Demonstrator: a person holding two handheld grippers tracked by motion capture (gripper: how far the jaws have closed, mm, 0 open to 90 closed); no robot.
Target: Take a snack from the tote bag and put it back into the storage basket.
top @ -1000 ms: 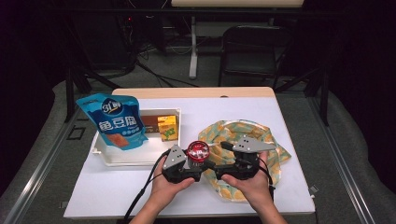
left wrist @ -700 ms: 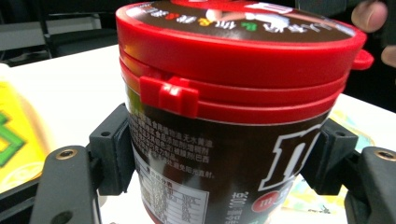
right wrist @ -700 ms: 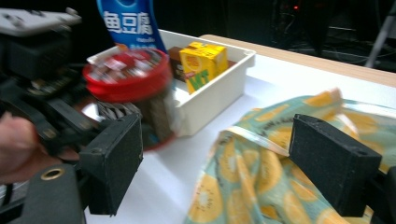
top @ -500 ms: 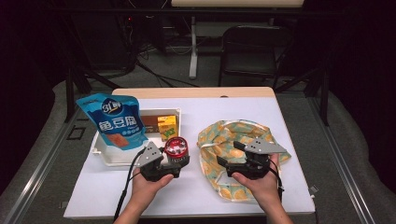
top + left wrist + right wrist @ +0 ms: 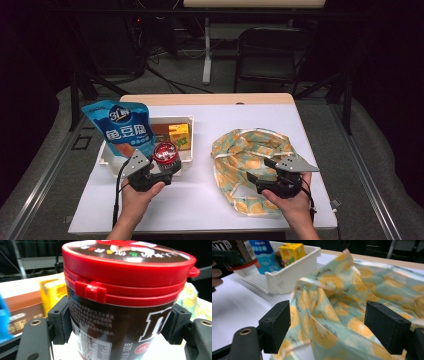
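Note:
A brown candy can with a red lid (image 5: 165,151) is upright in my left gripper (image 5: 167,165), whose jaws are shut on its sides at the white tray's front edge. In the left gripper view the can (image 5: 125,302) stands between the two black pads (image 5: 60,320). My right gripper (image 5: 252,181) hovers low over the near edge of an orange-print cloth bag (image 5: 250,150). Its jaws have just been closing a little. In the right gripper view they stand wide, folds of the bag (image 5: 362,290) lie between them, and the pads (image 5: 387,325) do not press on it.
The white tray (image 5: 189,156) at the left holds a blue snack pouch (image 5: 122,127), a brown box (image 5: 160,131) and a yellow carton (image 5: 179,136). The right gripper view shows the tray's corner (image 5: 294,267) just left of the bag. A chair (image 5: 270,50) stands beyond the table.
The two grippers have drawn apart from the table's middle. The left one carried the can left to the tray's front. The right one moved right and down over the bag.

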